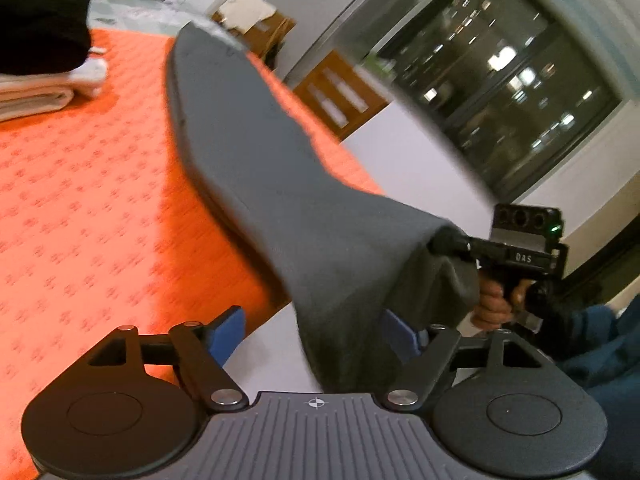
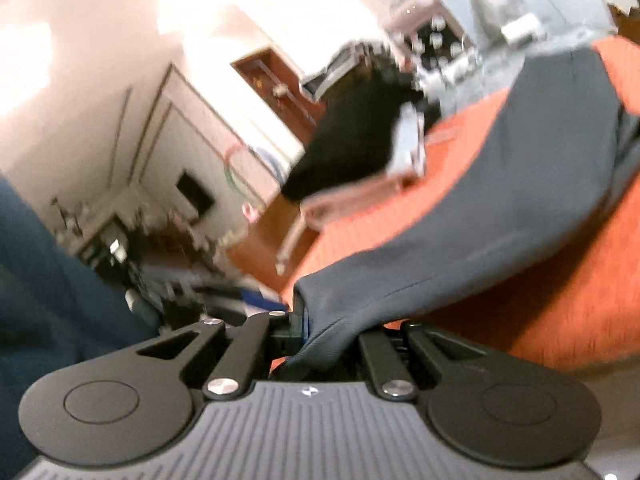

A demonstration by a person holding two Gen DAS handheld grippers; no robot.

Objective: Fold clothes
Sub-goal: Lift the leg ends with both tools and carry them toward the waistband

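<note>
Orange tablecloth (image 1: 80, 200) | right tool (image 2: 316, 332) pinching grey garment (image 1: 256, 184) | background blurred

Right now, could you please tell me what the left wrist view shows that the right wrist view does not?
Only the left wrist view shows the right gripper from outside, the hand holding it, a dark window, and the open left gripper with cloth hanging between its jaws.

Only the right wrist view shows the right gripper's jaws shut on the cloth edge and a blurred doorway.

Both show the grey garment and the orange surface.
</note>
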